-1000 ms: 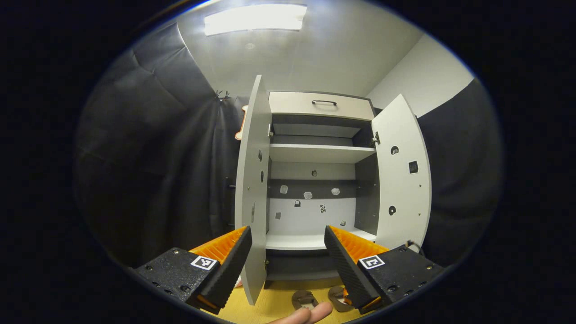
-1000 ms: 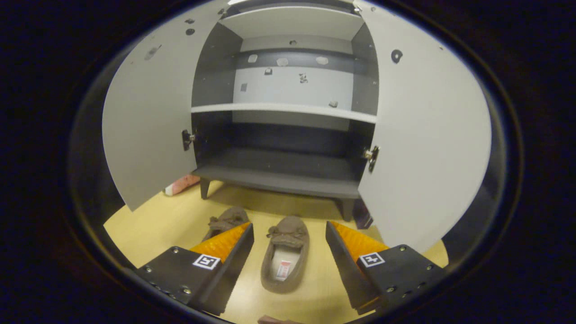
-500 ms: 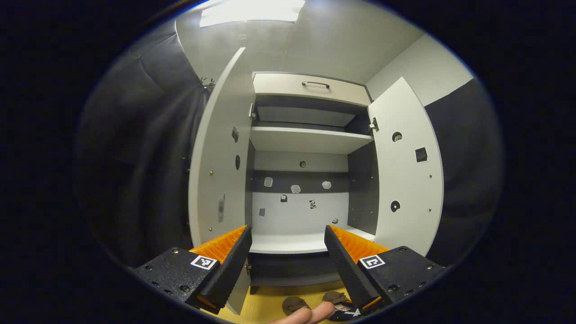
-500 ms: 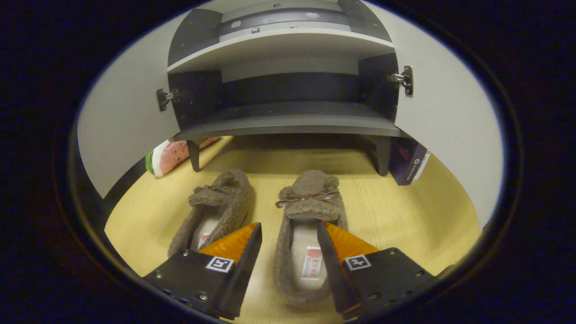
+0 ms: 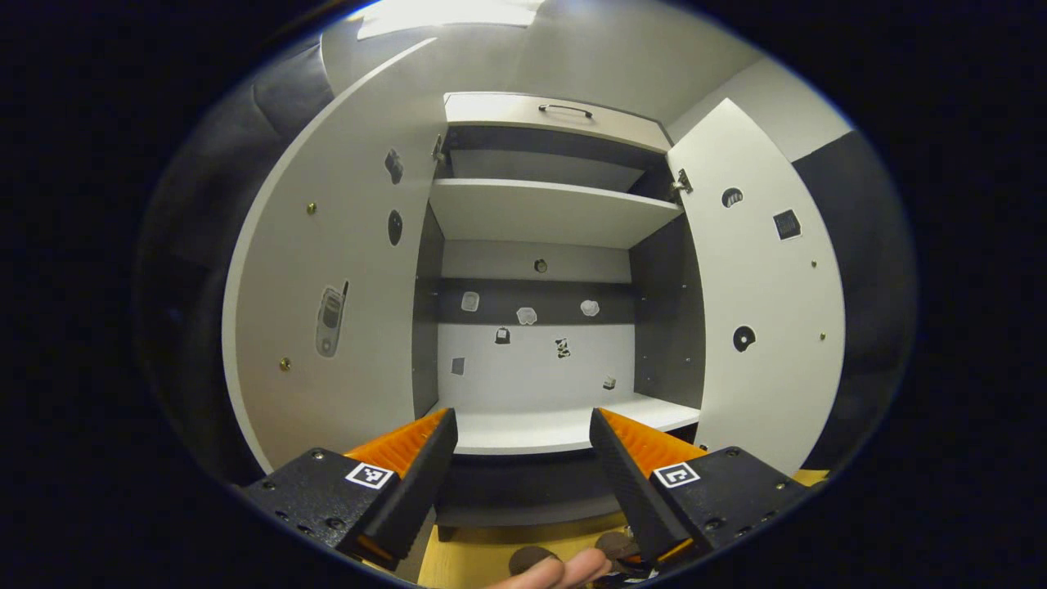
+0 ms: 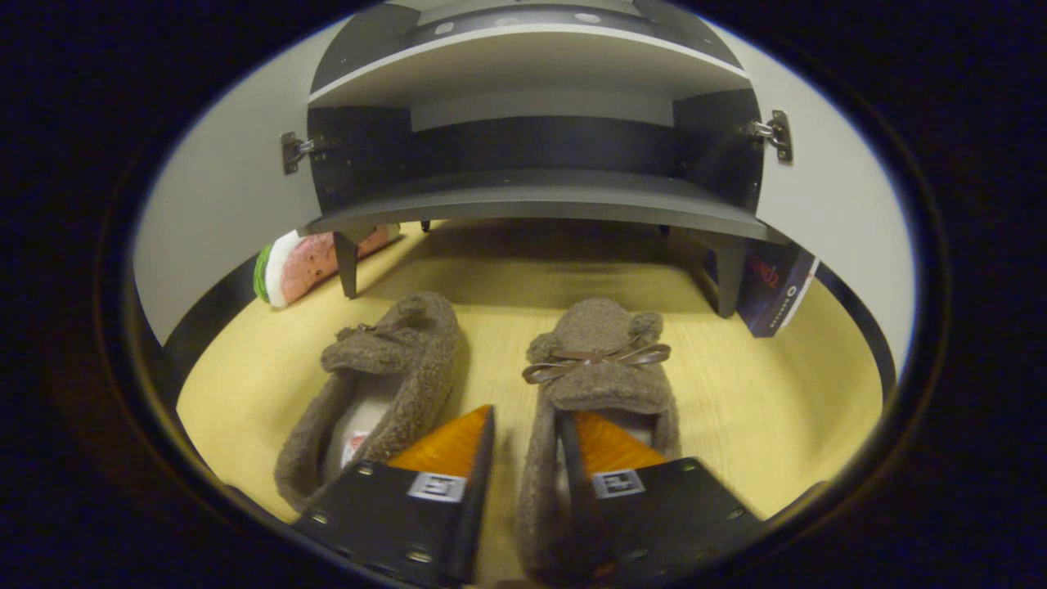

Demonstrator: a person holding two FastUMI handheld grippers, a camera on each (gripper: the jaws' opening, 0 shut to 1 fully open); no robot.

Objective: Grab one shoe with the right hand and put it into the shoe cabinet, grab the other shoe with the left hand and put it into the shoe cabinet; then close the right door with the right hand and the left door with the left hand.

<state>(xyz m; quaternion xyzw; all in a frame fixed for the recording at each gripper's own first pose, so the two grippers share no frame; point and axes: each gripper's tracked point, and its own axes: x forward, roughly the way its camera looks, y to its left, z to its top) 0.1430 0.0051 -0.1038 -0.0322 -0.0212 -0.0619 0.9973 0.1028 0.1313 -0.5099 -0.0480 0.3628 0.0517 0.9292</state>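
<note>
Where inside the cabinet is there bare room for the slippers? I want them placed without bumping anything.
The dark bottom shelf, between the two open doors, is bare across its width. The white middle shelf and upper shelf are bare too. The floor in front is crowded: both slippers, right gripper closing on one's wall.

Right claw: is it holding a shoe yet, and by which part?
The right claw straddles the left side wall of the right-hand slipper, one finger inside the opening, one outside. Full contact cannot be told.

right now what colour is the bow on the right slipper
Brown bow, best in the right gripper view.
</note>
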